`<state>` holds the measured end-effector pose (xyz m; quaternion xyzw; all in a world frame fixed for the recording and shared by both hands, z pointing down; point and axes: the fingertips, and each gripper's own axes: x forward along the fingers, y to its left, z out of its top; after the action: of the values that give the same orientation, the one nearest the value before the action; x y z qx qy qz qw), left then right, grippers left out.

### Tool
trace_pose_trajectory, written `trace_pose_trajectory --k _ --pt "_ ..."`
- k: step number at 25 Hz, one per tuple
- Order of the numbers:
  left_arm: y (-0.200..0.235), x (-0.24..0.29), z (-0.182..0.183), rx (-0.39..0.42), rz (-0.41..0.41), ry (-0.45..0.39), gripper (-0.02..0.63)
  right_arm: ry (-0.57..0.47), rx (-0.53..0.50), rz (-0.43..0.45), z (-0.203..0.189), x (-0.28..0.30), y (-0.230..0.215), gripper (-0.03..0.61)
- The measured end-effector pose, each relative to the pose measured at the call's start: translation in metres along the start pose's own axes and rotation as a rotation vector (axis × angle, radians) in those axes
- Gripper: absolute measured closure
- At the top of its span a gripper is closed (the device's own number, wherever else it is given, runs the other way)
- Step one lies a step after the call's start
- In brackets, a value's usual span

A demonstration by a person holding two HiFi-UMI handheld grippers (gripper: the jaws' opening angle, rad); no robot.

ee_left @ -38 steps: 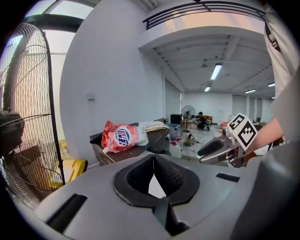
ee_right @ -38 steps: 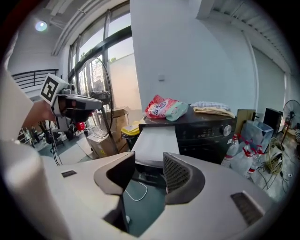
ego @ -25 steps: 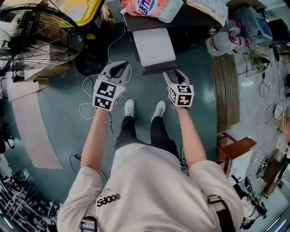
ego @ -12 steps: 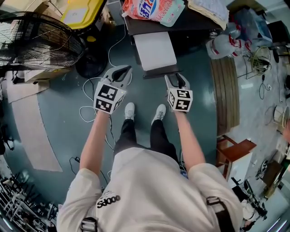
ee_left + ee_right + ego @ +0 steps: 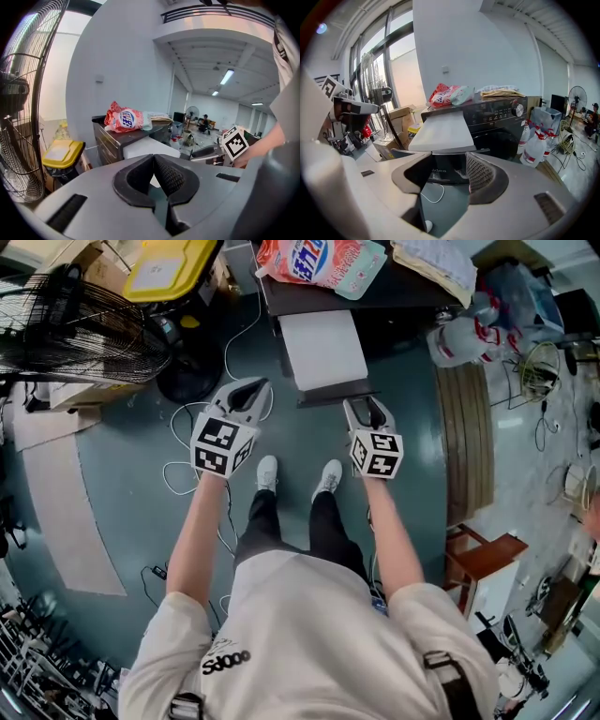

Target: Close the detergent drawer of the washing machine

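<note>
The right gripper (image 5: 447,160) has its jaws spread apart with nothing held between them. Just ahead of the gap stands the detergent drawer (image 5: 440,131), pulled well out of the dark washing machine (image 5: 501,117); its white top runs away from the jaws and its dark front edge faces them, but whether a jaw touches it cannot be told. The left gripper (image 5: 153,161) has its jaws pressed together and empty, and it is held to the left of the drawer front, apart from it. Beyond the right jaws, on top of the machine, lie a red and white detergent bag (image 5: 450,96) and a folded cloth (image 5: 499,91). To the right of those jaws, clear plastic bottles (image 5: 534,143) stand on the floor beside the machine. Below the jaws, a white cable (image 5: 433,192) loops over the grey-green floor (image 5: 141,521). Left of the left jaws stand a large wire-caged fan (image 5: 18,117) and a yellow-lidded bin (image 5: 61,152), against a pale wall in a long open room with strip lights.
</note>
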<state>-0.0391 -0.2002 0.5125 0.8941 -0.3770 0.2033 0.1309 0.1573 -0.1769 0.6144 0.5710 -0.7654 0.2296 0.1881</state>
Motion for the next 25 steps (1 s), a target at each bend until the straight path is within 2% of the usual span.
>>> trace_pose_trajectory --k 16,25 --pt "0.008 0.008 0.005 0.003 0.016 -0.02 0.595 0.014 -0.027 -0.009 0.0 0.001 0.0 0.369" --pt "0.009 0.011 0.003 0.009 0.013 -0.016 0.595 -0.029 -0.037 -0.023 0.014 0.004 -0.001 0.368"
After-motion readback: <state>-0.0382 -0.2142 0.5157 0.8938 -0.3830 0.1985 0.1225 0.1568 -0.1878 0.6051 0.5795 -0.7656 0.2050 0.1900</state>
